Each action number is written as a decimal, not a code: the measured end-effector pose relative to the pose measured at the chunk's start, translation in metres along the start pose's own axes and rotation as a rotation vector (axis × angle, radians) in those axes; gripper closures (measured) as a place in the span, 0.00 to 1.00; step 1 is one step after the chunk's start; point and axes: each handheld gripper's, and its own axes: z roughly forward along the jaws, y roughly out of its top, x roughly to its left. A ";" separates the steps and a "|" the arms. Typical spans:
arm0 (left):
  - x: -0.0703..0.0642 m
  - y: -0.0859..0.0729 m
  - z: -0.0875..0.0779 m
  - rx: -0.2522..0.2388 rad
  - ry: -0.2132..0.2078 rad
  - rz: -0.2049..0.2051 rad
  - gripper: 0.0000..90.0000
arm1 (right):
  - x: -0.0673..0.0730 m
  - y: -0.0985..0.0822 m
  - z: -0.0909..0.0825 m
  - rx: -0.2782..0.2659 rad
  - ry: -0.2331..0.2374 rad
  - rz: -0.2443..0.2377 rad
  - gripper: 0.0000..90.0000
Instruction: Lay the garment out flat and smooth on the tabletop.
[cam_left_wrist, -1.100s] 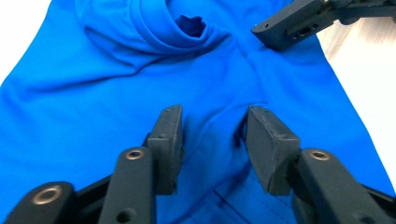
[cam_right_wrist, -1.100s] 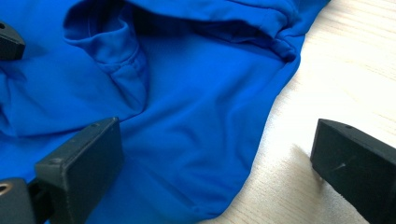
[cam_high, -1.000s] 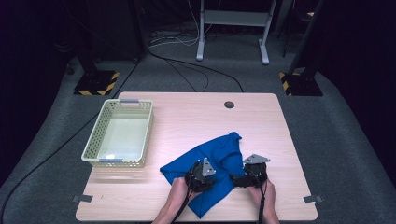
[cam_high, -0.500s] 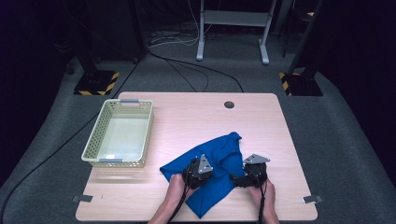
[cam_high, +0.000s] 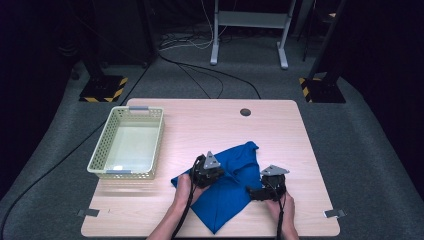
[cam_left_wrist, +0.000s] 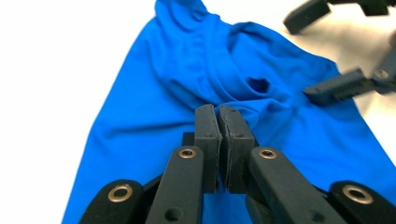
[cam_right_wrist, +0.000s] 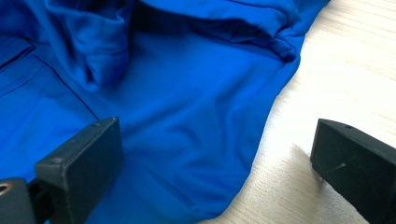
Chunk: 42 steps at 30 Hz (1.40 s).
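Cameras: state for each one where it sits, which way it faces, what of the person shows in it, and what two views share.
High view: above the person's side, facing forward and down on the table, basket and blue cloth; forearms and hands enter from below.
Left gripper view: on the left gripper, along jaws shut on the cloth.
Right gripper view: on the right gripper, along open jaws astride the cloth edge.
Shared: the blue cloth, in every view.

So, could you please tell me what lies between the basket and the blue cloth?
Only bare table separates the basket from the blue cloth, seen in the high view.
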 end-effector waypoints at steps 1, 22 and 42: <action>0.003 0.002 -0.001 -0.005 0.012 0.001 0.96 | 0.000 0.000 0.000 0.000 0.000 0.000 0.02; 0.072 0.017 -0.008 0.010 0.091 -0.128 0.97 | 0.000 0.000 0.000 0.000 0.000 0.000 0.02; 0.121 0.027 -0.002 0.026 0.182 -0.231 0.96 | 0.000 0.000 0.000 -0.002 -0.001 -0.002 0.02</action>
